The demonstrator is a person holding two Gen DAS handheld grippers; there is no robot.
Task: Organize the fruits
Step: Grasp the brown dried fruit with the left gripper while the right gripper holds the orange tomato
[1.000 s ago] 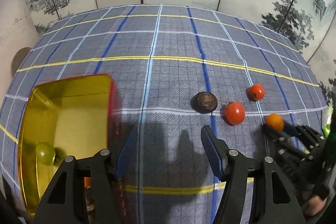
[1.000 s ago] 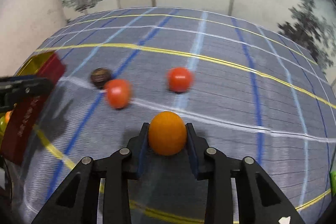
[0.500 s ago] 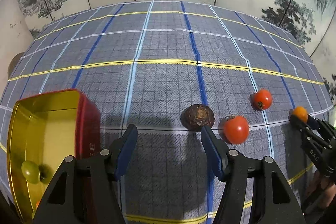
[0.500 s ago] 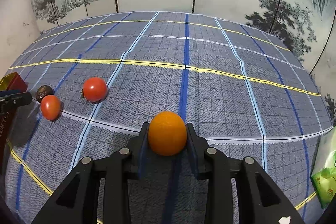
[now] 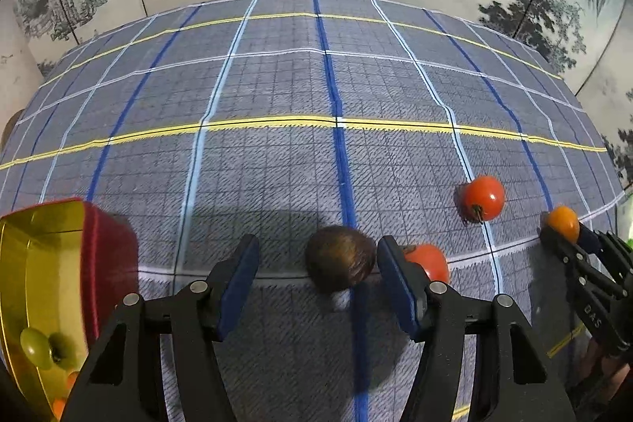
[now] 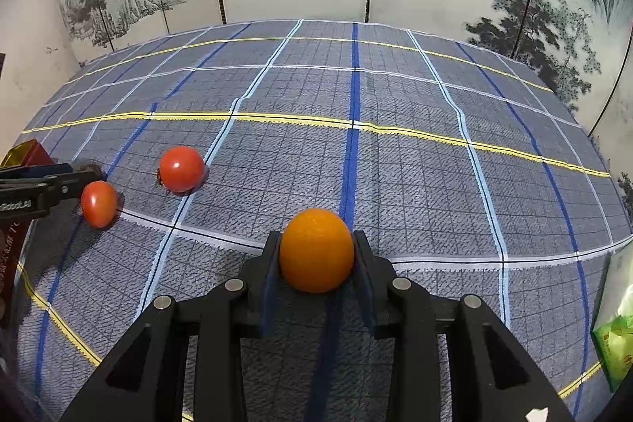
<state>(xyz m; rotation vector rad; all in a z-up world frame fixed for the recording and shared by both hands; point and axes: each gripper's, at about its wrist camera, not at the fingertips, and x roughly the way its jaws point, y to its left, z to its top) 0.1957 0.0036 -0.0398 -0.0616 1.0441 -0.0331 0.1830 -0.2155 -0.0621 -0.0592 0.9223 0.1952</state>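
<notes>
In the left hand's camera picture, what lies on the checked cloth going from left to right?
Gold-lined red tin box → dark brown wrinkled round fruit → red tomato behind a blue pad → second red tomato → small orange fruit held in the other gripper.

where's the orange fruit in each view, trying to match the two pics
Left wrist view: the orange fruit sits at the far right edge, pinched at the tip of the right gripper.
Right wrist view: it is low in the centre, clamped between that gripper's own fingers.
Shared landmark: the red tomato lying by the pale blue stripe, left of the orange in both views.
</notes>
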